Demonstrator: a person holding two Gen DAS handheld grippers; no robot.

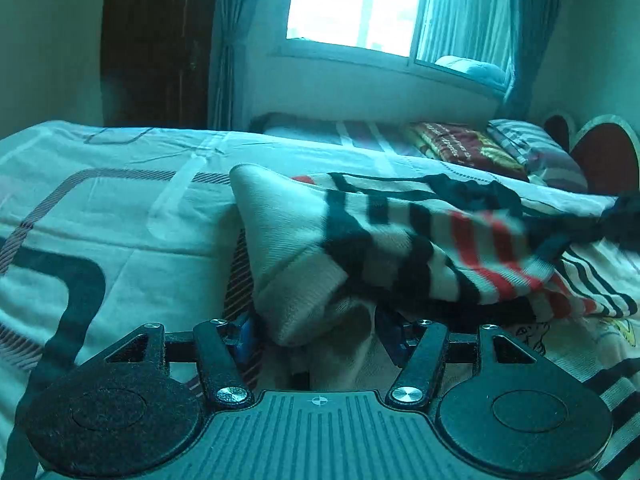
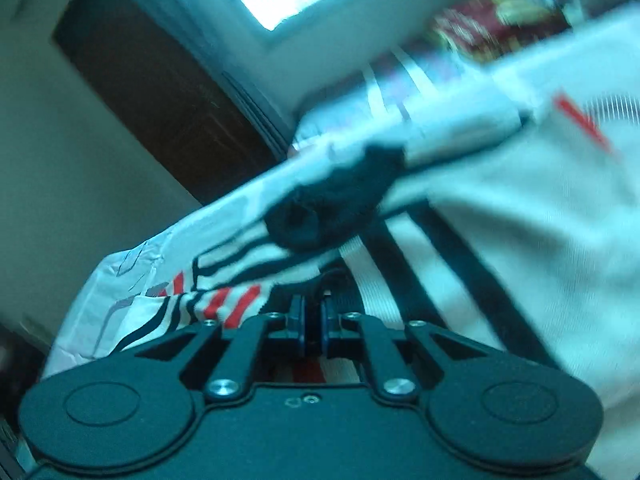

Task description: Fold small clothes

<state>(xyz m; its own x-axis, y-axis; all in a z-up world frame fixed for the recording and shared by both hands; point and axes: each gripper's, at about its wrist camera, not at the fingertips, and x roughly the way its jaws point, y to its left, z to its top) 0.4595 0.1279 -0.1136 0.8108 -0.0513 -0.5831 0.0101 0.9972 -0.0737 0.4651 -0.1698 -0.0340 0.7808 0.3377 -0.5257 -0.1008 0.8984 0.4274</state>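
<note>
A small striped garment [image 1: 400,248], cream with black and red bands, lies partly lifted on the bed. My left gripper [image 1: 316,332] has its fingers apart on either side of a cream fold of it; the cloth hides the fingertips and I cannot tell whether they pinch it. My right gripper [image 2: 313,320] is shut, its blue pads nearly together on an edge of the same garment [image 2: 240,304], which stretches up and across the tilted, blurred right wrist view. A dark bunched part [image 2: 332,204] sits ahead of it.
The bed sheet [image 1: 120,208] is white with grey and dark line patterns. Pillows and a red folded blanket [image 1: 460,144] lie at the far end under a window. A dark wooden door [image 1: 156,40] stands at the back left.
</note>
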